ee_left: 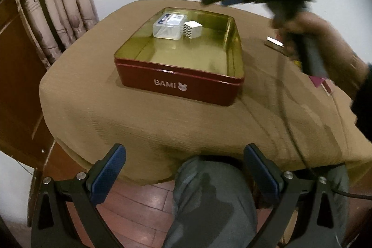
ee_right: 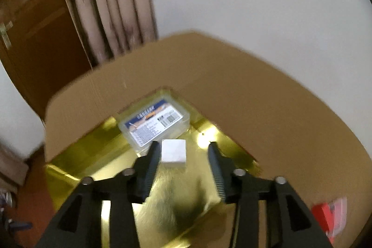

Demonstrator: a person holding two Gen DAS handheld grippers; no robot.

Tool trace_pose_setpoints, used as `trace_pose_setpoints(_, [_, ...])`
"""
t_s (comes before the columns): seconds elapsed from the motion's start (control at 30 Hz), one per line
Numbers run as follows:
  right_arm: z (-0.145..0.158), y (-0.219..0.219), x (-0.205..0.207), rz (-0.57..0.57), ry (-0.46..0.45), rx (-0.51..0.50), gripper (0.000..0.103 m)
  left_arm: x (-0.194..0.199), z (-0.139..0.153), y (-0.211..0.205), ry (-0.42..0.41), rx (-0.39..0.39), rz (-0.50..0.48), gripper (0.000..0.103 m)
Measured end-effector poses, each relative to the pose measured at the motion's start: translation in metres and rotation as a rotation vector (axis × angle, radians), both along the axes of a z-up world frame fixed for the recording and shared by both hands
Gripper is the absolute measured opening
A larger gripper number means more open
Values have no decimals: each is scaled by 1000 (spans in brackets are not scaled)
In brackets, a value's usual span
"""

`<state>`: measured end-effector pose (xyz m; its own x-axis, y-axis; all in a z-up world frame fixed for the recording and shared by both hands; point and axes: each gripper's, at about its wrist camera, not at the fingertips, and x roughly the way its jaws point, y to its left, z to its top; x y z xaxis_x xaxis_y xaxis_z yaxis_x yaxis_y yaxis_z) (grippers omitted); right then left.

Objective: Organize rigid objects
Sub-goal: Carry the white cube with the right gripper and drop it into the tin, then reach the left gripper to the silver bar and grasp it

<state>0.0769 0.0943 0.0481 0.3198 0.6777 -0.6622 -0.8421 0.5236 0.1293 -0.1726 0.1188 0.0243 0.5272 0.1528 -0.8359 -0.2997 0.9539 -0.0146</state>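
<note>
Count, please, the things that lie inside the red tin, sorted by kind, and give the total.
Clear plastic box with a printed label: 1
Small white box: 1
Total inside the red tin: 2

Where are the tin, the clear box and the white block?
tin [ee_left: 179,83], left wrist view, red front wall
clear box [ee_left: 167,26], left wrist view, lid
white block [ee_right: 174,152], right wrist view, top face

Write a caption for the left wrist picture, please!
Open left hand-held gripper faces a red metal tin holding a clear plastic box and small white box.
</note>
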Motion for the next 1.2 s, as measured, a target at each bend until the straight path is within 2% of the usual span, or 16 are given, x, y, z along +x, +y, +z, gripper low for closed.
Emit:
trace_pose_setpoints(0.07, [8, -37, -10, -56, -18, 58, 49, 0, -1, -3, 0, 4, -11, 100])
trace_pose_setpoints(0.2, [2, -153, -20, -240, -11, 140, 51, -1, 1, -18, -4, 4, -48, 100])
trace_pose_setpoints(0.27, [-14, -209, -22, -366, -31, 105, 51, 1, 3, -28, -5, 1, -80, 100])
trace_pose_setpoints(0.37, [-43, -291, -15, -538, -4, 37, 51, 4, 6, -47, -6, 11, -131, 100])
trace_pose_setpoints(0.43, [-60, -325, -8, -616, 30, 24, 51, 11, 6, -62, 9, 19, -170, 100])
trace_pose_setpoints(0.5, [-71, -353, -6, -670, 26, -3, 51, 19, 9, -76, 8, 23, -193, 100])
trace_pose_setpoints(0.6, [-87, -373, -2, -739, 8, -79, 51, 43, 14, -101, 9, 46, -228, 100])
trace_pose_setpoints(0.73, [-96, -391, -2, -760, 20, -63, 51, 78, 21, -119, 20, 13, -244, 100])
trace_pose_setpoints(0.83, [-95, -388, 0, -764, 26, -48, 51, 116, 30, -127, 14, -3, -221, 100])
trace_pose_setpoints(1.0, [-99, -408, -3, -766, 56, 37, 51, 189, 33, -133, 39, -65, -131, 100])
trace_pose_setpoints(1.1, [-100, -419, -2, -772, 93, 93, 51, 236, 24, -125, 76, -123, -24, 100])
trace_pose_setpoints(1.2, [-98, -422, -6, -766, 92, 114, 51, 276, 12, -119, 130, -193, 59, 99])
